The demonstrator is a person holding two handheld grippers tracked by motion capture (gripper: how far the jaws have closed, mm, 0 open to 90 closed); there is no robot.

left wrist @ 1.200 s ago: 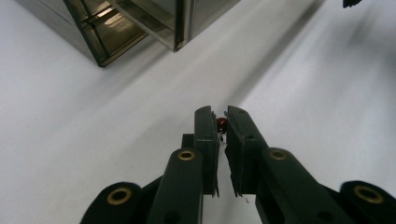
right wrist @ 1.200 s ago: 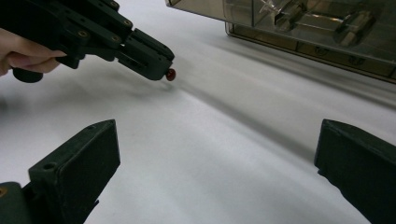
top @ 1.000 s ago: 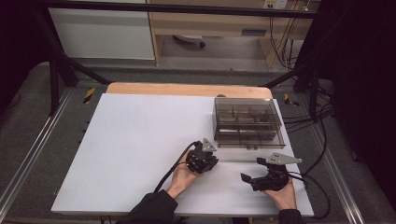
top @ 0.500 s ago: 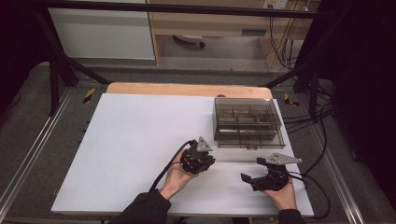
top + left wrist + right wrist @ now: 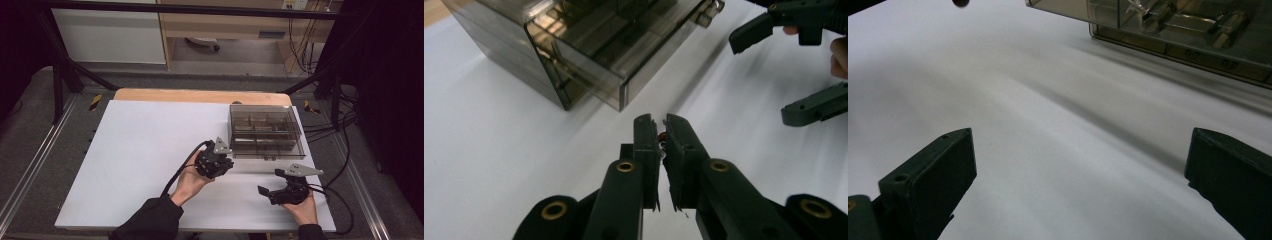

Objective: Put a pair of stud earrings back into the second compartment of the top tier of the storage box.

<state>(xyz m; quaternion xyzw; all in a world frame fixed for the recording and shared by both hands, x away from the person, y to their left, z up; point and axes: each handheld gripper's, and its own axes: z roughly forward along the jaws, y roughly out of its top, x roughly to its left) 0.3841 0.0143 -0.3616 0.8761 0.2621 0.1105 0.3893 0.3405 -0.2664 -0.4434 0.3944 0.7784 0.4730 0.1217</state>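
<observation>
My left gripper [image 5: 223, 162] hangs above the white table sheet [image 5: 145, 145], just in front of the smoky clear compartment box [image 5: 265, 131]. Its jaws are shut on a small red part [image 5: 662, 136], of which only a sliver shows between the pads; the left gripper [image 5: 663, 120] points towards the box [image 5: 589, 45], whose lower drawer stands slightly pulled out. My right gripper [image 5: 270, 182] rests low at the front right with its jaws wide apart and nothing between them. In the right gripper view, the right gripper [image 5: 1080, 155] faces bare sheet and the box [image 5: 1178, 25].
The box sits at the sheet's back right, near the wooden table edge [image 5: 200, 95]. Cables trail off the right side [image 5: 340, 165]. A metal frame rail [image 5: 30, 170] runs along the left. The right gripper's open jaws [image 5: 794, 65] lie to the right of the left gripper.
The left hand has lifted its gripper off the sheet, still shut on the small part. The right gripper has stayed where it was.
</observation>
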